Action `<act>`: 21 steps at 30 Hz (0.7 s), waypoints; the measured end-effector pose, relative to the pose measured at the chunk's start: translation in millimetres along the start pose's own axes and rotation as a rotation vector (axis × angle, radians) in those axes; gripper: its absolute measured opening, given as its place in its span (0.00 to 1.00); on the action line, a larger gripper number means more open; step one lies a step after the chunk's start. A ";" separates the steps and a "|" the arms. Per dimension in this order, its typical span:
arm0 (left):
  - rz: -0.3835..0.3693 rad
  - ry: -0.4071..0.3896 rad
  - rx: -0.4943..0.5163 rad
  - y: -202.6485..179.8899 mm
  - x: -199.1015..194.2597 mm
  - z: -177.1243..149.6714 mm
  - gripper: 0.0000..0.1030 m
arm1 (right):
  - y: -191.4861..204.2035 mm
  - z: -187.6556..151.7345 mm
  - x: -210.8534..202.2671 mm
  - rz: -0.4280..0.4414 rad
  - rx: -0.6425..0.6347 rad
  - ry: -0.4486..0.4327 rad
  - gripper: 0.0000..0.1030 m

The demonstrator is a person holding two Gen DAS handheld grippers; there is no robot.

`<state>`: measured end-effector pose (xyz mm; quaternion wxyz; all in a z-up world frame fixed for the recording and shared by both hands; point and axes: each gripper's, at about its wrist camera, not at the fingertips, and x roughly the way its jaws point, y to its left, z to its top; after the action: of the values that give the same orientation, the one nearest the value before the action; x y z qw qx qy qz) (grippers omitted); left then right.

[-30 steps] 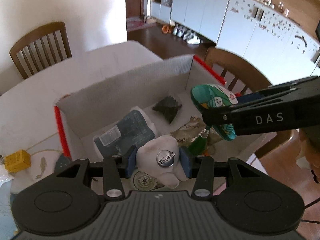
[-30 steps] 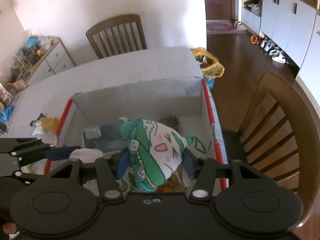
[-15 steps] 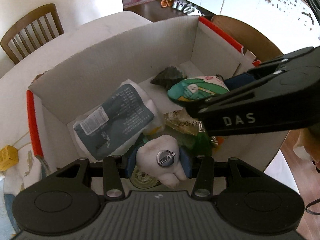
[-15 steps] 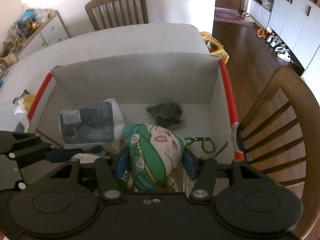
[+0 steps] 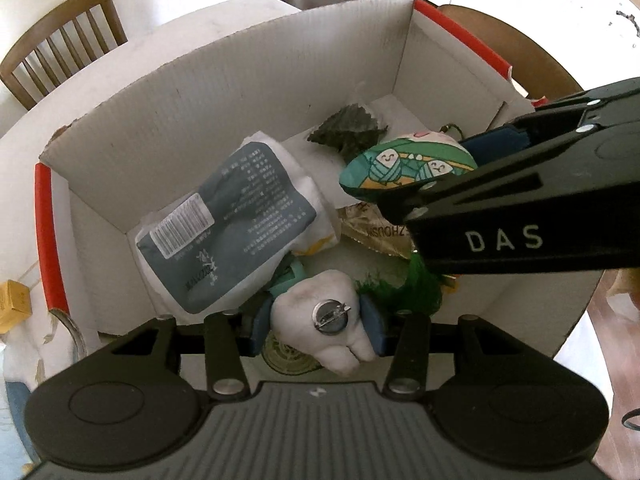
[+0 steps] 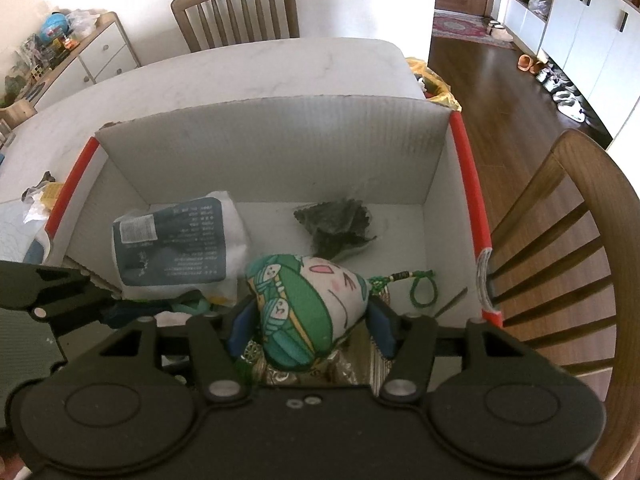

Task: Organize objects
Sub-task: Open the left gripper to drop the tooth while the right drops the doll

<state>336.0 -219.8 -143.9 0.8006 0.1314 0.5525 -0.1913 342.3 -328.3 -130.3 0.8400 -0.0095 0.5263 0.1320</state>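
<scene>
Left wrist view: left gripper (image 5: pixel 316 326) is clamped on a white tooth-shaped plush (image 5: pixel 320 312) over the cardboard box (image 5: pixel 224 92) — not yet released; a grey wipes pack (image 5: pixel 228 220) already lies inside. Right wrist view: right gripper (image 6: pixel 312 320) pinches a green cartoon plush (image 6: pixel 304 304) above the box floor — both deposits appear outstanding.

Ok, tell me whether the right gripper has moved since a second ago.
Yes. The right gripper, gripping the green plush, has come down into the cardboard box; the box's far wall now stands higher and nearer in the right wrist view.
</scene>
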 end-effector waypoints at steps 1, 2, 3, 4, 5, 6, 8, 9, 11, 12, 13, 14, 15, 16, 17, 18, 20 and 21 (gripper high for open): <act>0.002 0.005 0.003 -0.4 -0.1 -0.3 0.46 | -0.1 0.1 -0.6 0.001 0.000 0.000 0.57; 0.003 0.005 0.004 -0.3 -0.7 -1.3 0.46 | 0.2 0.1 -1.3 0.001 0.000 0.000 0.58; 0.005 0.001 0.003 0.1 -1.8 -2.2 0.46 | 0.6 -0.1 -1.9 0.001 -0.001 -0.001 0.58; 0.007 -0.001 0.002 0.3 -3.0 -2.8 0.46 | 1.1 -0.5 -2.9 0.001 -0.003 -0.002 0.59; 0.006 -0.003 0.002 -0.8 -2.5 -2.0 0.48 | 1.2 -0.8 -3.8 0.000 -0.004 -0.004 0.59; 0.002 -0.006 0.002 -0.7 -4.0 -3.1 0.54 | 1.2 -1.3 -4.8 0.000 -0.003 -0.006 0.59; -0.007 -0.019 -0.003 -0.2 -7.2 -4.3 0.64 | 1.1 -1.7 -5.7 0.005 -0.002 -0.008 0.60; -0.008 -0.027 -0.004 -0.2 -8.4 -4.3 0.67 | 1.4 -2.1 -7.0 0.008 -0.003 -0.009 0.62; 0.000 -0.038 -0.003 -1.0 -12.0 -5.1 0.69 | 3.1 -2.8 -10.5 0.008 -0.011 -0.017 0.66; 0.002 -0.040 -0.002 -1.5 -13.0 -6.0 0.70 | 4.2 -3.2 -12.7 0.003 -0.013 -0.024 0.72; 0.003 -0.042 -0.003 -1.5 -14.4 -7.2 0.70 | 4.0 -3.5 -15.1 -0.001 -0.012 -0.031 0.77; 0.002 -0.043 -0.005 -1.8 -14.5 -7.9 0.70 | 3.4 -3.8 -17.5 0.003 -0.009 -0.038 0.77; 0.002 -0.047 -0.008 -1.6 -15.9 -9.3 0.70 | 3.2 -3.7 -20.0 0.007 -0.004 -0.040 0.77; 0.002 -0.052 -0.011 -1.3 -17.9 -10.7 0.70 | 2.3 -3.7 -21.8 0.008 0.003 -0.043 0.77; 0.000 -0.059 -0.015 -0.9 -20.3 -11.9 0.70 | 2.1 -3.9 -24.3 0.008 0.007 -0.046 0.77; -0.004 -0.067 -0.019 -1.0 -21.4 -12.5 0.70 | 1.6 -4.2 -26.8 0.009 0.011 -0.050 0.77; -0.013 -0.084 -0.026 2.6 -24.4 -14.7 0.70 | 0.5 -6.1 -32.7 0.011 0.015 -0.058 0.77; -0.019 -0.094 -0.030 3.5 -27.4 -16.0 0.70 | 0.5 -6.6 -35.6 0.011 0.016 -0.062 0.77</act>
<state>315.6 -205.6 -123.9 0.8256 0.1050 0.5184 -0.1965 321.7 -336.3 -101.6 0.8550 0.0043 0.5013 0.1328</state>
